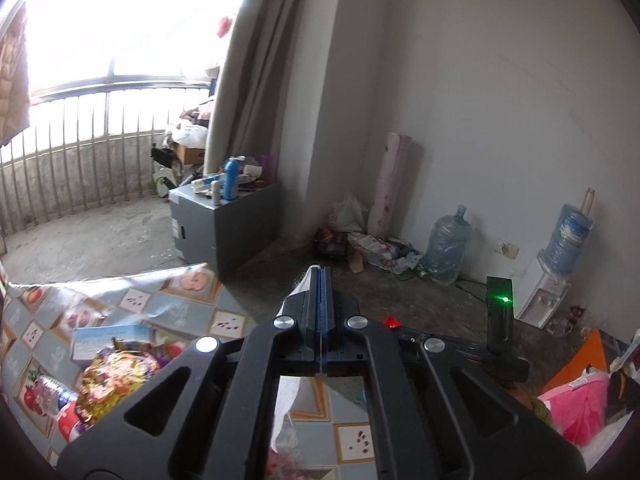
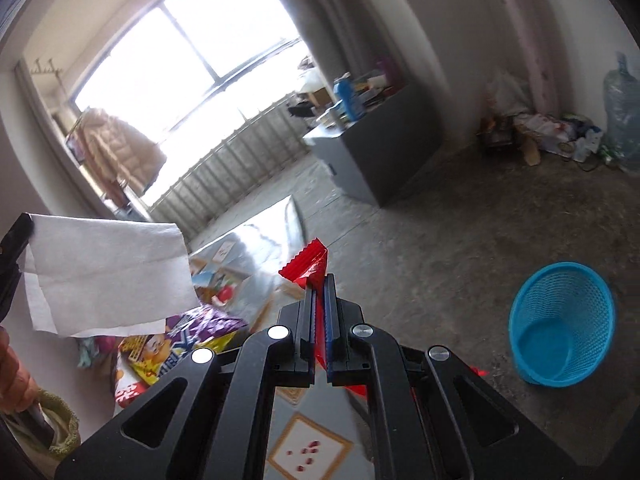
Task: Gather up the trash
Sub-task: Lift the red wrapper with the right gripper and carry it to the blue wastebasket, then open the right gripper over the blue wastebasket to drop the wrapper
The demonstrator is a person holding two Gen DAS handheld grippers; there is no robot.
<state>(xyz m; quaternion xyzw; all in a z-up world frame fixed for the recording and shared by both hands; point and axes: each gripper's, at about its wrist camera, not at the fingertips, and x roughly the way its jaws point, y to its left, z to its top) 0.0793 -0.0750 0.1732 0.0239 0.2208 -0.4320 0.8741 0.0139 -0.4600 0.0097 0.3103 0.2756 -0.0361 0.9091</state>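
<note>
Below and to the left of our grippers we see a table covered in a glossy fruit-patterned tile-print cloth (image 1: 188,308). On it, left of our left gripper, lie a pale blue flat box (image 1: 110,342) and crinkled gold-and-purple snack wrappers (image 1: 116,376). Right of our right gripper, a round blue mesh plastic basket (image 2: 562,324) stands on the grey concrete floor (image 2: 460,240).

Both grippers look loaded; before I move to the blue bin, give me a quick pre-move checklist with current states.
1. Right gripper shut on red wrapper: ok.
2. Left gripper shut on white tissue: ok.
3. Blue basket upright, mouth open: ok.
4. Floor between table edge and basket free of obstacles: ok.
5. Tissue grip firmness, sheet hanging loose: cannot tell.
6. More trash on the table, snack bags left: not ok.
</note>
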